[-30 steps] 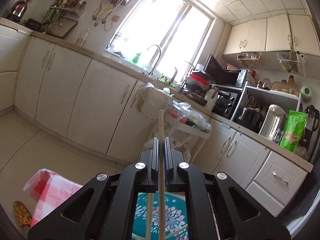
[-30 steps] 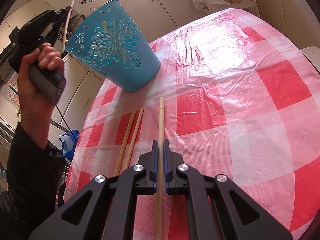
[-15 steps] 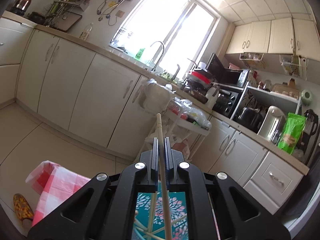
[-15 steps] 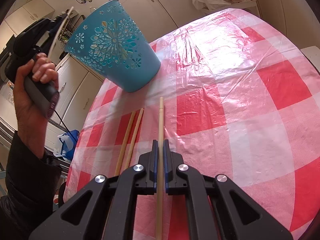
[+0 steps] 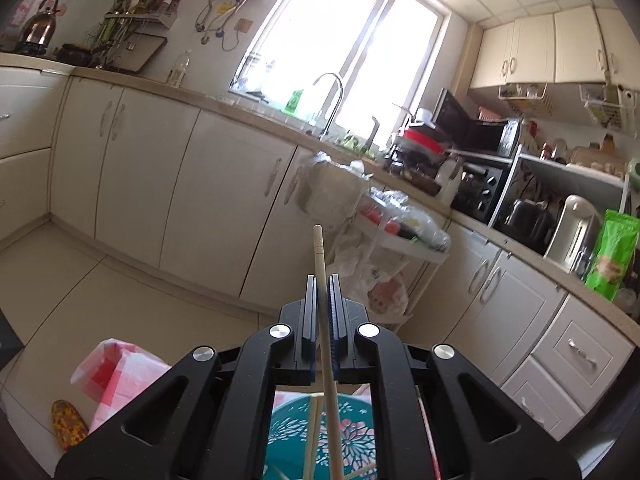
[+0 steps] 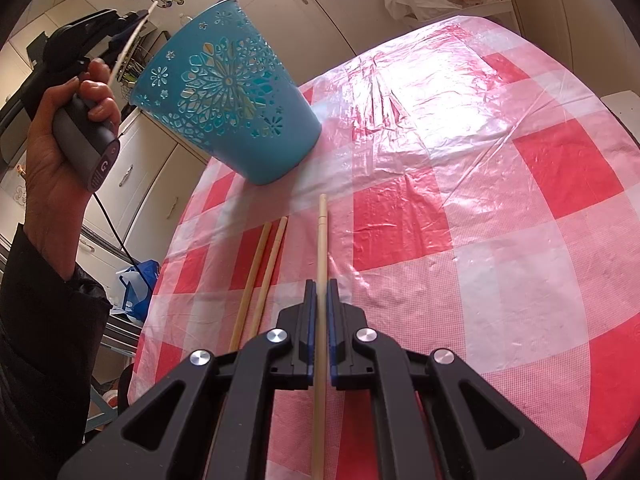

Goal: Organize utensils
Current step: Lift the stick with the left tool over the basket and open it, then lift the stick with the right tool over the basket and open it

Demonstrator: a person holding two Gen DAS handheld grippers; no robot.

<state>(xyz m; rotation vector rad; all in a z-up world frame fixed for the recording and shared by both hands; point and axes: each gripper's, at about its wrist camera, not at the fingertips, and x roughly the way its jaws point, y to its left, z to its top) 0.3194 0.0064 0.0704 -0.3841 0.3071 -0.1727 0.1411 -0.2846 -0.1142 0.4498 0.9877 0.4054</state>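
My left gripper (image 5: 321,280) is shut on a wooden chopstick (image 5: 320,256) that slants down into the teal perforated holder (image 5: 352,436) below it, where other chopsticks (image 5: 310,436) lean. In the right wrist view the same left gripper (image 6: 120,20) is held by a hand up beside the holder's (image 6: 228,92) rim, chopstick (image 6: 132,40) in its jaws. My right gripper (image 6: 321,286) is shut on another chopstick (image 6: 321,232) lying along the checked tablecloth (image 6: 480,200). Two loose chopsticks (image 6: 260,272) lie on the cloth just left of it.
Cream kitchen cabinets (image 5: 140,176), a sink tap (image 5: 334,96) under a bright window, and a cart with plastic bags (image 5: 384,240) stand beyond the table. The round table's edge (image 6: 168,264) drops off at the left, near a person's dark sleeve (image 6: 36,340).
The left gripper rose and tipped, so its chopstick now slants with its lower end over the teal holder. The right gripper and its chopstick have stayed put.
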